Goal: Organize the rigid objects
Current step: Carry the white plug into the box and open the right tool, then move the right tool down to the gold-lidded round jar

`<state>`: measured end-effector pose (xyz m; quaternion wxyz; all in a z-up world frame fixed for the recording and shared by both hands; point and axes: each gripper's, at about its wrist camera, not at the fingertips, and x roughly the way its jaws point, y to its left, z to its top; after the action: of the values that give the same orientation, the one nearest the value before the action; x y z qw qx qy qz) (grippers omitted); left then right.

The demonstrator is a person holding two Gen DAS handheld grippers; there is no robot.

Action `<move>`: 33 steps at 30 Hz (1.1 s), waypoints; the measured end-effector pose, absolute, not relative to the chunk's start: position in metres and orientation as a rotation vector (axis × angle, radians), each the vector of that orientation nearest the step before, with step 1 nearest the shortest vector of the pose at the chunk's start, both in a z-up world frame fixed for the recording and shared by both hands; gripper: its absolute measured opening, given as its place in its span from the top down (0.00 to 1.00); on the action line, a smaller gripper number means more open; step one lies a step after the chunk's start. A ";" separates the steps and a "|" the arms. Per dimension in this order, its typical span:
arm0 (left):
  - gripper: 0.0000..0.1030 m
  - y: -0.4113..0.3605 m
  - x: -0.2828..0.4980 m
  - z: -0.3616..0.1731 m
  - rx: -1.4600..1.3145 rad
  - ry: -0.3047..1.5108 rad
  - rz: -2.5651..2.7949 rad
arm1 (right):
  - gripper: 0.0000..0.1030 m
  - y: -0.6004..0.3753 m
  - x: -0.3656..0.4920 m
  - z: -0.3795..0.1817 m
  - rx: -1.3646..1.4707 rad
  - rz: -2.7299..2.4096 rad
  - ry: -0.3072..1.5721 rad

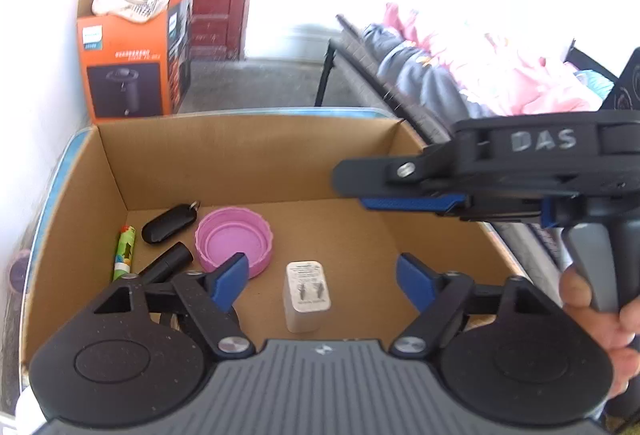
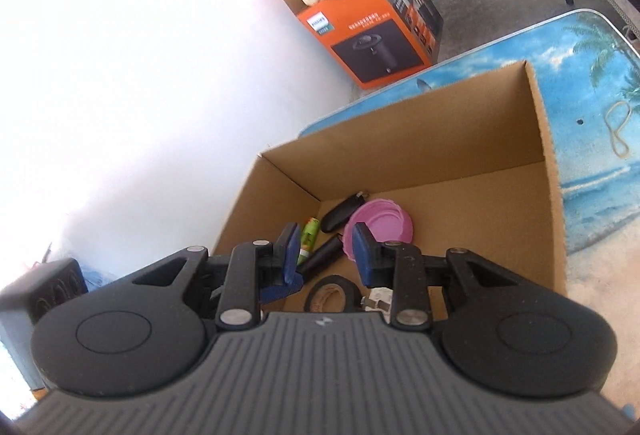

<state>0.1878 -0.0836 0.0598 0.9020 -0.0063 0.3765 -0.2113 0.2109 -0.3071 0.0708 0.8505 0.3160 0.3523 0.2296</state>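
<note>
Harsh overexposed daylight, blown-out white walls, fisheye-warped edges.

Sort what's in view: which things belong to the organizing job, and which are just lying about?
Job: cardboard box, pink lid, white charger, key fob, black tube, green tube, tape roll.
Lying about: orange box, rubber band, clothes.

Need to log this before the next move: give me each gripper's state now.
Left gripper: open wide, empty, over the white charger in the cardboard box.
Right gripper: slightly open, nothing between its pads.
</note>
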 end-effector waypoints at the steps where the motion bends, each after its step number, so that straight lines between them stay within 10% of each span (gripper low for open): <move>1: 0.13 -0.080 0.176 0.066 -0.015 0.761 -0.448 | 0.72 -0.312 0.198 0.079 0.675 0.496 0.713; 10: 0.05 -0.043 0.087 0.074 -0.020 0.715 -0.460 | 0.60 -0.329 0.102 0.103 0.767 0.587 0.607; 22: 0.05 -0.047 0.051 -0.003 0.157 0.743 -0.372 | 0.61 -0.248 0.108 0.002 0.786 0.532 0.856; 33: 0.29 -0.045 0.087 -0.034 0.141 0.794 -0.348 | 0.65 -0.215 0.151 -0.040 0.702 0.485 0.961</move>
<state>0.0874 -0.0454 -0.0338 0.9050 0.0683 0.3845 -0.1686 0.1515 -0.2147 -0.0396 0.8006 0.3274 0.4479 0.2262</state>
